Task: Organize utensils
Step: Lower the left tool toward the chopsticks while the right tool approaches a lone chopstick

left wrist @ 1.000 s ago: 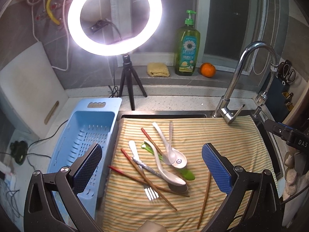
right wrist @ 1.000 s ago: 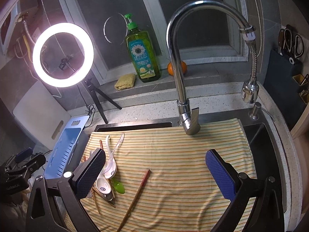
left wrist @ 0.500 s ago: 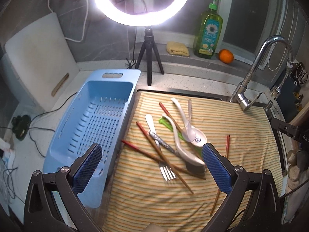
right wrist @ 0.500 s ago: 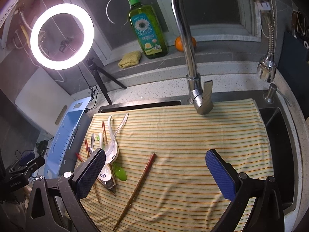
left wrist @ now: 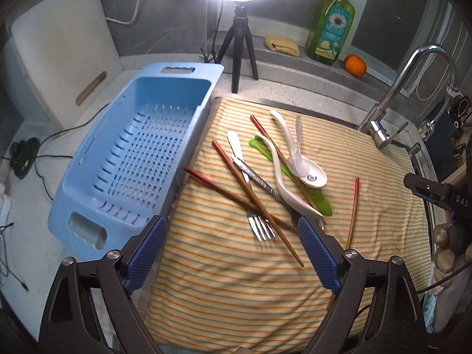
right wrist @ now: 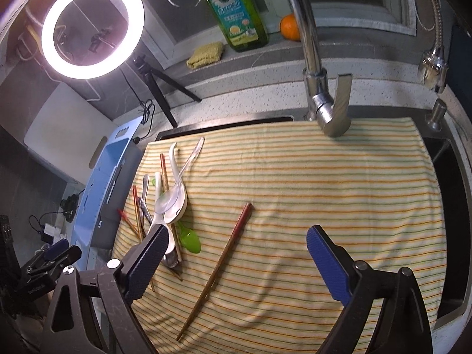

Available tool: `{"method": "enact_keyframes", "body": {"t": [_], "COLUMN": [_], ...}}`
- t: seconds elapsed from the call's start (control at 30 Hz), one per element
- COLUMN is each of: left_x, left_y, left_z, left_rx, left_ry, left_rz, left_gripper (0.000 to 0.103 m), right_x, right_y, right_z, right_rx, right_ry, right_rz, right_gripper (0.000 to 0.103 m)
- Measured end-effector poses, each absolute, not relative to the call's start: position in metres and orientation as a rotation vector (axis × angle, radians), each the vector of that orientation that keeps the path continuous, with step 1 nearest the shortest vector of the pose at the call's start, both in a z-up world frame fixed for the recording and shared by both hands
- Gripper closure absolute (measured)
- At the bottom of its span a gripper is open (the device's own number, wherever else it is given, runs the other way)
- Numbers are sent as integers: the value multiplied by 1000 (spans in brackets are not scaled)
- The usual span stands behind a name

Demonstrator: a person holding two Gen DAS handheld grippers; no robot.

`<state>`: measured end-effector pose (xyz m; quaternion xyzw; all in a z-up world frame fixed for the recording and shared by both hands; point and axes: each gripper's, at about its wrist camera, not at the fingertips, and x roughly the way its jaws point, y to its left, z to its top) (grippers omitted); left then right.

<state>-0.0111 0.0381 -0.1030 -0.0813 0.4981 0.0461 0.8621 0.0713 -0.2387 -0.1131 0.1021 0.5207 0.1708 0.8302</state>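
A pile of utensils lies on the striped towel (left wrist: pixel 368 177): several red-tipped chopsticks (left wrist: pixel 256 203), a fork (left wrist: pixel 259 227), two white spoons (left wrist: pixel 283 183), a clear spoon (left wrist: pixel 298 159) and a green spoon (left wrist: pixel 318 203). One chopstick (right wrist: pixel 224 256) lies apart to the right. An empty blue basket (left wrist: pixel 132 159) stands left of the towel. My left gripper (left wrist: pixel 233 253) is open above the towel's near part, just short of the fork. My right gripper (right wrist: pixel 239 259) is open, hovering over the lone chopstick; the pile (right wrist: pixel 168 203) is by its left finger.
A chrome faucet (right wrist: pixel 318 94) rises behind the towel. A ring light on a tripod (left wrist: pixel 242 44), a green soap bottle (left wrist: pixel 333 26), a sponge (left wrist: pixel 280 44) and an orange (left wrist: pixel 354 65) stand at the back. A white cutting board (left wrist: pixel 59 50) and cables (left wrist: pixel 38 159) are on the left.
Both grippers have moved forward and tilted down toward the towel. The utensils look nearer and have not moved. Both grippers stay open.
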Motion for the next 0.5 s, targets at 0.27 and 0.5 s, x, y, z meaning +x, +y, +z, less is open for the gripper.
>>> {"method": "enact_keyframes", "body": {"t": [0.27,0.5], "left_x": [-14,-6], "left_y": [34,29], "left_z": [-122,-135], "left_rx": [-233,-271], "left_ry": [1096,1112], "left_rz": [32,-10], "left_gripper": [34,44], "right_x": [71,72], "right_y": [-228,-216], "right_z": [-131,-152], "right_rx": [219,205], "right_ry": [1163,1226], "right_rz": [387,398], "right_gripper": [26,42]}}
